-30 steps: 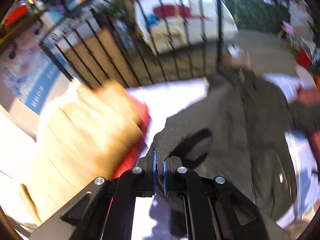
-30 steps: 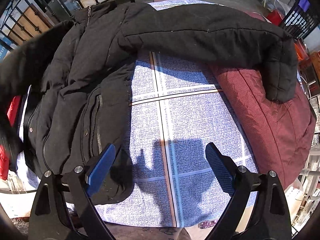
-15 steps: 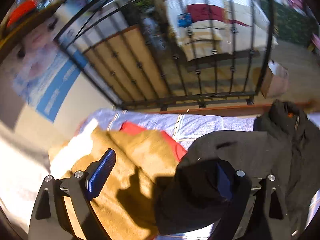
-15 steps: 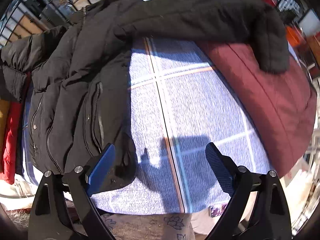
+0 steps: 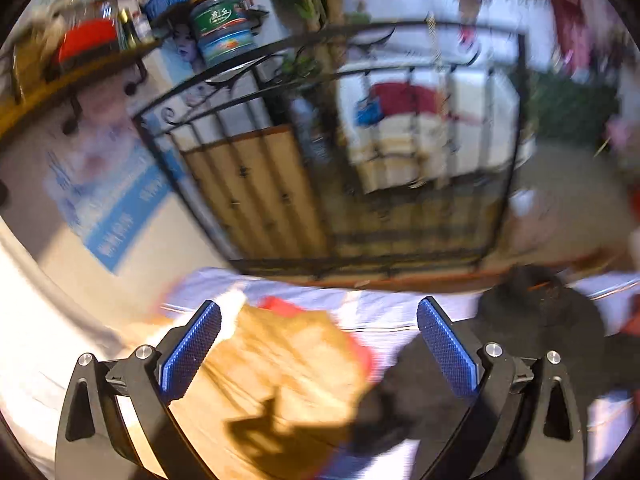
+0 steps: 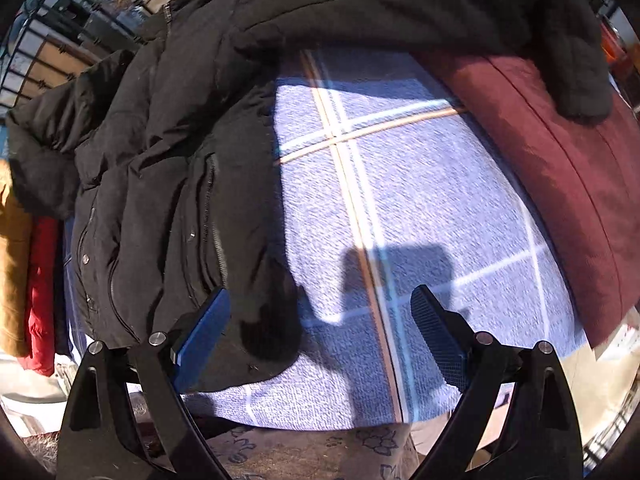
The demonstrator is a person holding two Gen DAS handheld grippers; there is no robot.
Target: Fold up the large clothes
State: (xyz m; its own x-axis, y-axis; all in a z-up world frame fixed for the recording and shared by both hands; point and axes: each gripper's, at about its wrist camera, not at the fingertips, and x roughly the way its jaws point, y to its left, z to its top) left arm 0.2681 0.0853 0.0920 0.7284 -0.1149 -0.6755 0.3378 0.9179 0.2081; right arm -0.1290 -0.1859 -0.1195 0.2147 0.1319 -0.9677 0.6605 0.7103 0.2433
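Two grippers: I have both with jaws spread wide and nothing between them; left gripper (image 5: 318, 344), right gripper (image 6: 320, 320).
Jacket: the black jacket (image 6: 168, 168) fills the left and top of the right wrist view, spread on the blue checked sheet (image 6: 400, 208); one sleeve (image 6: 420, 4) runs along the top of the frame, its cuff resting on the maroon cushion (image 6: 560, 168) at right.
Left view: blurred; I see only a dark part of the jacket at lower right, with a tan garment (image 5: 288, 372) and a red garment (image 5: 280, 304) between my fingers, and the black railing (image 5: 360, 160) beyond.
Step in hand: as I judge it, I am between grasps, with the outstretched sleeve not yet folded in.
Next move: I would bring the right gripper up to the cuff at upper right, close on it, and carry it across onto the body; the padding looks thick, so the bite must be deep.
Left side: I would turn it back toward the jacket to hold down the hem.
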